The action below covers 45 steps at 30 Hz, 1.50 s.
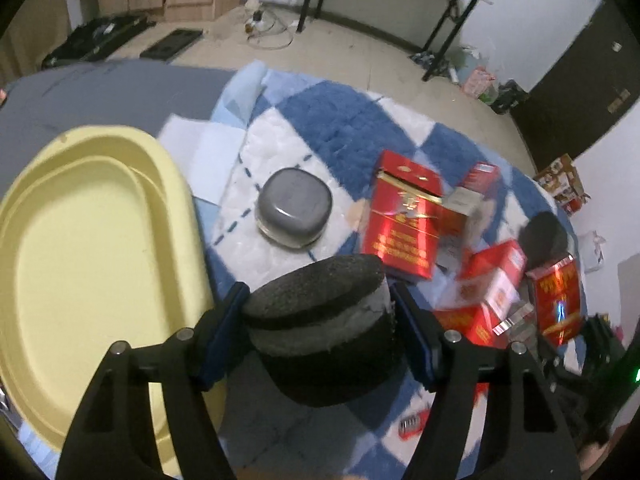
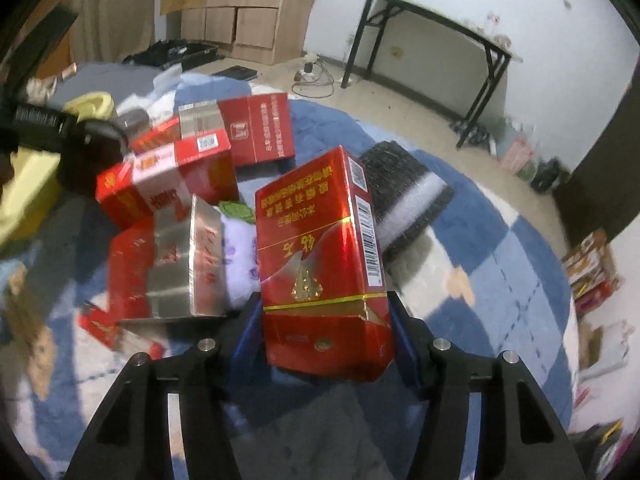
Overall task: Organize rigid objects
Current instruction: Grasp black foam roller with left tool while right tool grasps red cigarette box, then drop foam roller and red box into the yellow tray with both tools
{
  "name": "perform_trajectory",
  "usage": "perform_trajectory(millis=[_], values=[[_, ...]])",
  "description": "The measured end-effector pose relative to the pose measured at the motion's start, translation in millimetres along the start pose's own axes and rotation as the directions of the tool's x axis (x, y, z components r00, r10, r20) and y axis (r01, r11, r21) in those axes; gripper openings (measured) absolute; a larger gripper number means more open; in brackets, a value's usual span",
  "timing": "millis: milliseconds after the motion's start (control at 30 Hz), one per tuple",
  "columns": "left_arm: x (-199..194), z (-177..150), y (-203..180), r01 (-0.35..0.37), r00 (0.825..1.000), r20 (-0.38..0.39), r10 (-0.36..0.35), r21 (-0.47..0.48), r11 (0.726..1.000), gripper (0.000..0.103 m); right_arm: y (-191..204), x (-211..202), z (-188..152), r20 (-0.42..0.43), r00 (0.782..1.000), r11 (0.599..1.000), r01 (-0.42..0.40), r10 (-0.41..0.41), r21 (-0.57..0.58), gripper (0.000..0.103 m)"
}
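Yellow tray (image 1: 100, 240) bare; left tongs (image 1: 320, 316) clamped on foam puck (image 1: 320, 320), right tongs (image 2: 324, 320) on red pack (image 2: 320, 264).

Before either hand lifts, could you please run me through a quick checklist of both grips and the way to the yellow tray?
1. Left gripper closed on the round foam block: ok, both pads press on its sides.
2. Right gripper closed on the red carton: ok, pads touch both edges.
3. Carton held squarely: not ok, only its lower end sits between the pads.
4. Yellow tray has room: ok, nothing lies in it.
5. Metal tin clear of the left gripper: ok.
6. Carton off the blanket: cannot tell.
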<state>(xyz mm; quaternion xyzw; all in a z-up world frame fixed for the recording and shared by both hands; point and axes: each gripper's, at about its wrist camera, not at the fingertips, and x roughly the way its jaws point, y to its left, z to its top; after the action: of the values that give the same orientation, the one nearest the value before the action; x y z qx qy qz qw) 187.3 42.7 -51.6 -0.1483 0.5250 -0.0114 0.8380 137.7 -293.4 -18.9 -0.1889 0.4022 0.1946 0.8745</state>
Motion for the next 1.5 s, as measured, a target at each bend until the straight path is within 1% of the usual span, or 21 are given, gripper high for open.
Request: perform_trajectory(millis=[133, 267, 400, 467, 567, 633, 667, 733, 767, 833, 900, 1000, 1100, 1167, 1233, 1300, 1333, 1367, 1400, 1433, 1500], values=[[-43.2, -9.8, 7.4, 0.032, 0.997, 0.063, -0.032, -0.002, 0.999, 0.072, -22.0, -26.8, -3.3, 0.001, 0.999, 0.994, -0.047, 0.047, 0.094, 0.057], [-94.5, -16.1, 32.6, 0.041, 0.991, 0.131, -0.039, -0.016, 0.999, 0.072, -33.4, -54.9, -7.7, 0.033, 0.997, 0.986, -0.078, 0.074, 0.147, 0.057], [-128.7, -21.3, 75.3, -0.022, 0.983, 0.180, 0.029, -0.037, 0.999, 0.072, -21.4, -91.9, -7.9, 0.111, 0.985, 0.977, -0.147, 0.131, 0.154, 0.057], [-136.2, -22.1, 106.3, -0.087, 0.977, 0.193, 0.096, -0.053, 0.995, 0.072, -0.1, -105.7, -0.4, 0.138, 0.971, 0.969, -0.213, 0.195, 0.129, 0.057], [-131.9, -24.1, 150.9, -0.168, 0.962, 0.202, 0.184, -0.095, 0.981, 0.072, 51.0, -115.5, 20.8, 0.137, 0.943, 0.949, -0.311, 0.303, 0.043, 0.057], [-120.6, -24.4, 178.2, -0.165, 0.966, 0.174, 0.191, -0.151, 0.975, 0.072, 95.4, -111.8, 40.8, 0.116, 0.916, 0.922, -0.388, 0.385, 0.002, 0.057], [-114.3, -22.6, 190.0, -0.144, 0.970, 0.169, 0.173, -0.172, 0.975, 0.072, 113.3, -107.9, 48.4, 0.104, 0.902, 0.907, -0.421, 0.419, -0.005, 0.057], [-103.2, -18.6, 201.5, -0.149, 0.970, 0.164, 0.178, -0.176, 0.973, 0.072, 157.2, -92.1, 66.0, 0.069, 0.874, 0.876, -0.482, 0.481, -0.015, 0.057], [-97.9, -13.9, 208.8, -0.160, 0.967, 0.170, 0.191, -0.183, 0.970, 0.072, 174.6, -84.0, 71.6, 0.050, 0.869, 0.870, -0.492, 0.493, -0.022, 0.057], [-92.0, -9.1, 217.9, -0.145, 0.968, 0.172, 0.181, -0.204, 0.968, 0.072, 212.6, -61.2, 81.1, -0.001, 0.860, 0.859, -0.511, 0.511, -0.037, 0.057], [-79.7, -2.4, 224.5, -0.126, 0.973, 0.163, 0.165, -0.225, 0.966, 0.072, 240.8, -38.2, 84.6, -0.054, 0.857, 0.856, -0.515, 0.512, -0.052, 0.057], [-55.4, 2.0, 233.3, -0.158, 0.977, 0.105, 0.184, -0.218, 0.963, 0.072, 261.6, -15.6, 90.4, -0.090, 0.863, 0.862, -0.503, 0.498, -0.058, 0.057], [-39.2, 2.5, 242.1, -0.173, 0.978, 0.074, 0.195, -0.233, 0.957, 0.072, 273.7, 10.2, 99.4, -0.126, 0.864, 0.866, -0.496, 0.487, -0.056, 0.057], [-38.2, 2.2, 244.1, -0.151, 0.980, 0.088, 0.176, -0.244, 0.958, 0.072, 281.5, 20.5, 104.1, -0.141, 0.866, 0.870, -0.491, 0.480, -0.057, 0.057], [-38.3, 2.8, 245.9, -0.137, 0.982, 0.087, 0.166, -0.267, 0.954, 0.073, 290.2, 25.4, 109.4, -0.131, 0.883, 0.881, -0.463, 0.450, -0.094, 0.058], [-42.6, 1.2, 247.1, -0.128, 0.983, 0.093, 0.161, -0.294, 0.947, 0.076, 296.0, 30.9, 112.1, -0.149, 0.883, 0.882, -0.461, 0.446, -0.095, 0.059], [-45.3, 0.2, 246.3, -0.127, 0.982, 0.099, 0.163, -0.298, 0.946, 0.082, 298.9, 31.8, 112.0, -0.152, 0.889, 0.888, -0.448, 0.431, -0.105, 0.061], [-50.0, -1.3, 243.9, -0.129, 0.980, 0.107, 0.168, -0.297, 0.946, 0.087, 300.5, 30.6, 111.5, -0.147, 0.895, 0.890, -0.439, 0.422, -0.120, 0.064], [-55.0, -2.0, 241.1, -0.129, 0.978, 0.117, 0.170, -0.296, 0.946, 0.098, 301.7, 29.7, 111.8, -0.142, 0.899, 0.892, -0.432, 0.415, -0.130, 0.073], [-61.6, -3.1, 237.7, -0.128, 0.976, 0.133, 0.173, -0.295, 0.947, 0.103, 299.7, 25.2, 112.7, -0.126, 0.899, 0.891, -0.435, 0.421, -0.128, 0.084], [-75.7, -4.2, 226.7, -0.126, 0.970, 0.164, 0.177, -0.279, 0.952, 0.103, 295.1, 13.0, 110.2, -0.092, 0.897, 0.891, -0.441, 0.432, -0.113, 0.096]])
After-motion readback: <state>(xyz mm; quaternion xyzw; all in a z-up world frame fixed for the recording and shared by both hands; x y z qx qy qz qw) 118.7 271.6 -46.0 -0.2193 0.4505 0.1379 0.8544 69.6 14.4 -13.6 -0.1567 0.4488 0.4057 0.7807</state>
